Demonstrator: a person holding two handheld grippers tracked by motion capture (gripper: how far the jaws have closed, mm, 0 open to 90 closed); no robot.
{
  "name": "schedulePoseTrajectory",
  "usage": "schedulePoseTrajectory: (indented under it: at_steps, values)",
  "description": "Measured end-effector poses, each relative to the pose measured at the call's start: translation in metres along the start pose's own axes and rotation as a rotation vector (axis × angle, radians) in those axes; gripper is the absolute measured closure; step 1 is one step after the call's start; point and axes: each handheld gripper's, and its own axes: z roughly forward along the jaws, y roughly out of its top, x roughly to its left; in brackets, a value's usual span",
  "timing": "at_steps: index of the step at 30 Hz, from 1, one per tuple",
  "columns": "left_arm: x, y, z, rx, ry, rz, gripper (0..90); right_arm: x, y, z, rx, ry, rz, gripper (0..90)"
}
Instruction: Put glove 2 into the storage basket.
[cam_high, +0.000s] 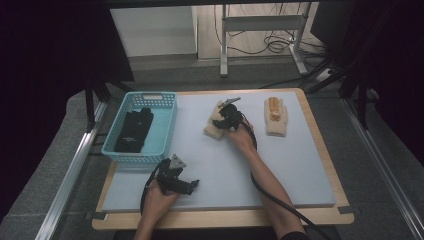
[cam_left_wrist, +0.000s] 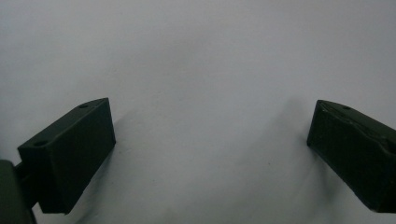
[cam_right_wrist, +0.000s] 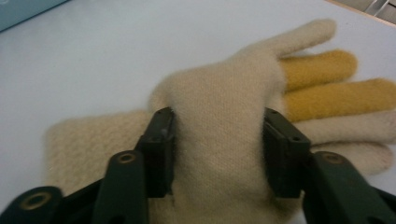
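Cream wool bunches up between your right gripper's (cam_right_wrist: 217, 149) jaws: you've clamped the glove (cam_right_wrist: 224, 140) mid-mat (cam_high: 220, 165), yellow fingers poking out beyond. A second glove (cam_high: 275, 116) lies to its right. Your left gripper (cam_left_wrist: 210, 140) hangs spread wide over bare mat, near the blue basket (cam_high: 114, 148).

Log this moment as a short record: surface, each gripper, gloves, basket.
surface: grey mat on a wooden table
left gripper: open, over bare mat, holding nothing
right gripper: shut on a raised fold of the cream glove
second glove: flat on the mat, far right
basket: blue, holds black gloves
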Motion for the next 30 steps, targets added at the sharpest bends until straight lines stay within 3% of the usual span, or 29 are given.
schedulePoseTrajectory:
  at_steps: [7, 10, 20, 25, 30]
  values:
    - [0.0, 0.0, 0.0, 0.0, -0.001, -0.002, 1.3, -0.003, 0.002, -0.016, -0.008, 0.074, 0.011, 70.4]
    - [0.0, 0.0, 0.0, 0.0, -0.001, -0.002, 1.3, 0.001, 0.003, -0.03, -0.008, 0.091, -0.025, 72.8]
    - [0.0, 0.0, 0.0, 0.0, 0.0, -0.001, 1.4, 0.016, -0.006, -0.089, -0.048, 0.201, -0.065, 76.2]
    - [0.0, 0.0, 0.0, -0.002, 0.0, -0.004, 1.4, 0.03, -0.022, -0.126, -0.064, 0.246, -0.088, 76.7]
    - [0.0, 0.0, 0.0, -0.004, 0.001, -0.004, 1.4, 0.05, -0.056, -0.149, -0.041, 0.271, -0.095, 76.7]
